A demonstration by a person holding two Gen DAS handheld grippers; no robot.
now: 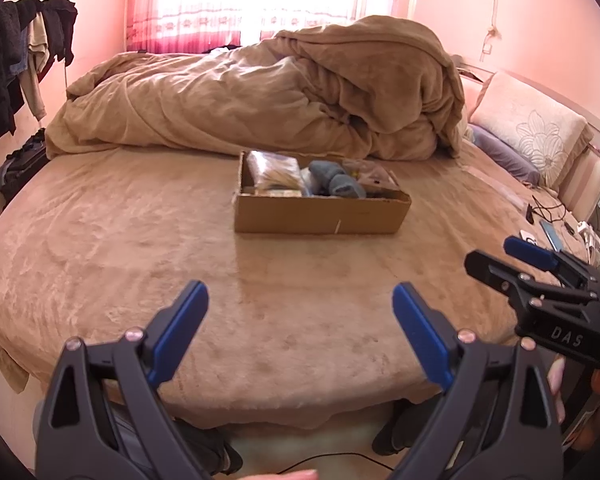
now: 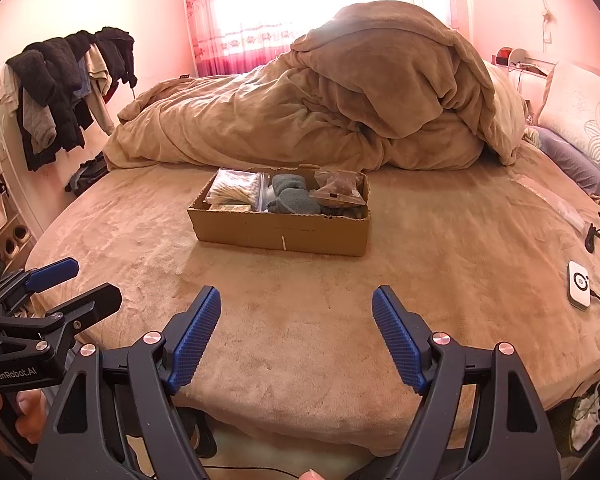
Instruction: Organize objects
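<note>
Cardboard box point(image 1: 320, 210), centre frame in the left wrist view, sits on plush tan bedding point(image 1: 120, 248); left gripper point(image 1: 300, 308) jaws wide apart, holding nothing. Right wrist view: right gripper point(image 2: 296, 312) likewise spread and unloaded; box point(image 2: 280, 232) upper centre holds a crinkly swab bag point(image 2: 234, 192) and soft grey socks point(image 2: 292, 200). Approach low and level, judging by the yielding surface.

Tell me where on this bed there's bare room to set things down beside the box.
Bare blanket lies between the cardboard box and the near bed edge, and left of the box toward the clothes rack. It's crowded behind the box, where the heaped duvet sits, and at the right edge with the white device and cables.
</note>
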